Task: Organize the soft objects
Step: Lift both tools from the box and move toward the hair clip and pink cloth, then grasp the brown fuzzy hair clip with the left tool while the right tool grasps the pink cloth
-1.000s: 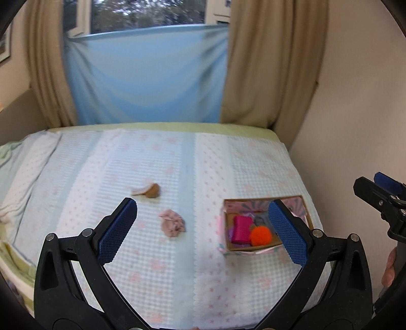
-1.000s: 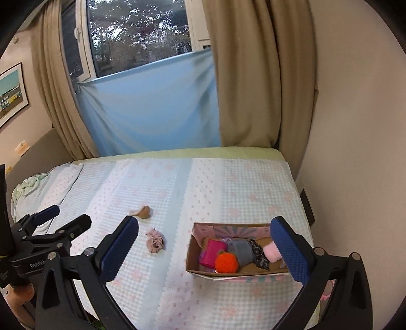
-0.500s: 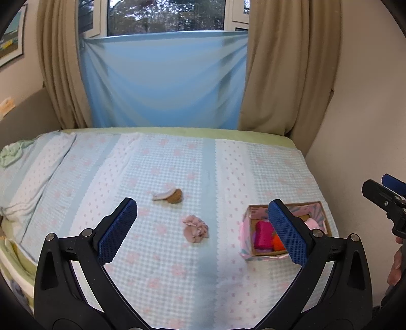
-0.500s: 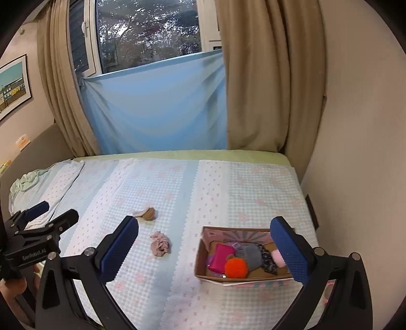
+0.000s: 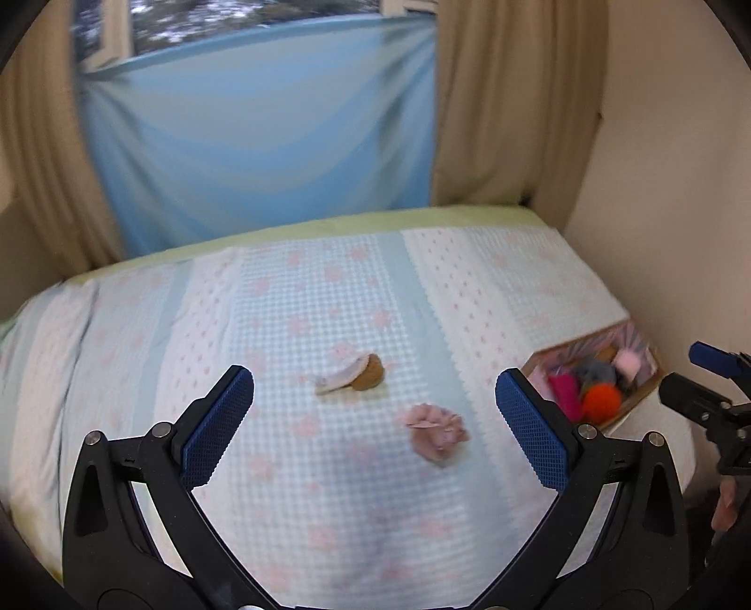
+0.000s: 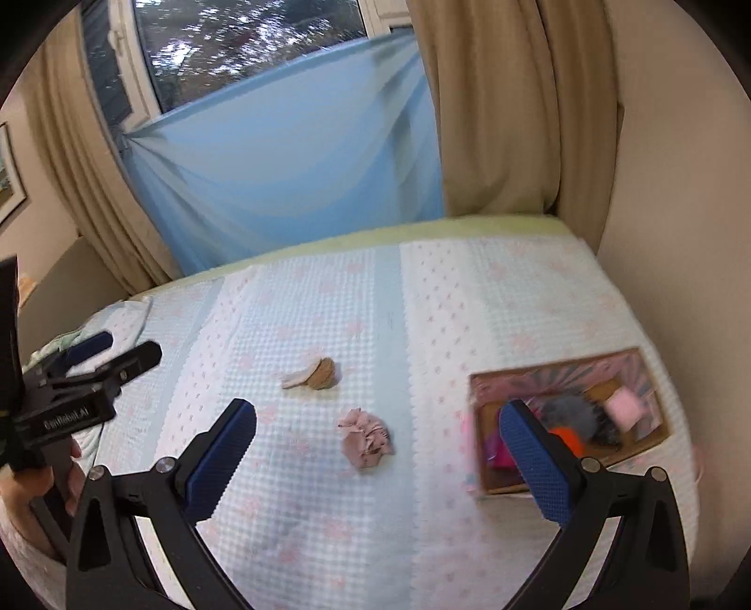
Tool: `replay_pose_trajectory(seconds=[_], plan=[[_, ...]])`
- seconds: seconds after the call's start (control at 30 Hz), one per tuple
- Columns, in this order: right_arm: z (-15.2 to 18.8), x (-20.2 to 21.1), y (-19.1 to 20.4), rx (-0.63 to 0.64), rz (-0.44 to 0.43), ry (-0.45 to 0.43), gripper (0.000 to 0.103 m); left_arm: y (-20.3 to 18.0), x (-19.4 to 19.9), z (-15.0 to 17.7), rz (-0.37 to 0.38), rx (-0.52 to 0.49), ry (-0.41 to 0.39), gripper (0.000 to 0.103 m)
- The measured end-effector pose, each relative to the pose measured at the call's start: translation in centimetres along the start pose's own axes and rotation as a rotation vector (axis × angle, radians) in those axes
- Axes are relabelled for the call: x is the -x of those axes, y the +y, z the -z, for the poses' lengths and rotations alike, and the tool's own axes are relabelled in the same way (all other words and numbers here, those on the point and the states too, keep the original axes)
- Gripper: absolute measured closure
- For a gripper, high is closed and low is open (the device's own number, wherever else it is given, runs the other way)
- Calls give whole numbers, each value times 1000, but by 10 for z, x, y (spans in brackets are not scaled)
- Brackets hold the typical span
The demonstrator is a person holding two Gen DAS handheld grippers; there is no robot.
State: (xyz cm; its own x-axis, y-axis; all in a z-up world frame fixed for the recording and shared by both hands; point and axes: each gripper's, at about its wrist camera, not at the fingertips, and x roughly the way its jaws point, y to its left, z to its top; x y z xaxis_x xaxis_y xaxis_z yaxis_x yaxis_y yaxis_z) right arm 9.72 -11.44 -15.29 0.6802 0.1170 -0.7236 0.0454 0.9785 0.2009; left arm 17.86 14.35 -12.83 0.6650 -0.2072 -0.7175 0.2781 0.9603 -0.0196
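Left wrist view: left claw [image 5: 374,413] spread wide, empty, above bed [image 5: 291,291]; pink scrunchie [image 5: 437,432] between its fingers, nearer the right one. Right claw [image 6: 378,438] likewise wide, scrunchie between.

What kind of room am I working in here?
Most likely a bedroom: a bed with a pastel checked cover, beige curtains at a window, and a framed picture on the wall.

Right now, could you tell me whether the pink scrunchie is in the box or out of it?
Out: the pink scrunchie lies on the bedspread, left of the box.
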Motion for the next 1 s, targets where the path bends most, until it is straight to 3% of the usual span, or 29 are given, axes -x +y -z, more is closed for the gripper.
replay_pose_trajectory(seconds=[0.17,0.4,0.73,0.8,0.87,1.0], plan=[[24,-72,19,-100,50,36,0,39,-90,5,103,-161,86,0],[54,-162,22,-223,108,107,0,48,-218,26,210,-329,205,1],[81,-273,16,-190,101,198,0,37,-359,44,351,-503,326,2],[86,-294,13,-188,110,223,0,35,-375,49,374,-527,339,6],[91,-313,11,-192,109,246,0,33,-392,54,401,-551,360,23],[95,-336,14,-170,109,275,1,34,-417,62,444,-540,407,26]])
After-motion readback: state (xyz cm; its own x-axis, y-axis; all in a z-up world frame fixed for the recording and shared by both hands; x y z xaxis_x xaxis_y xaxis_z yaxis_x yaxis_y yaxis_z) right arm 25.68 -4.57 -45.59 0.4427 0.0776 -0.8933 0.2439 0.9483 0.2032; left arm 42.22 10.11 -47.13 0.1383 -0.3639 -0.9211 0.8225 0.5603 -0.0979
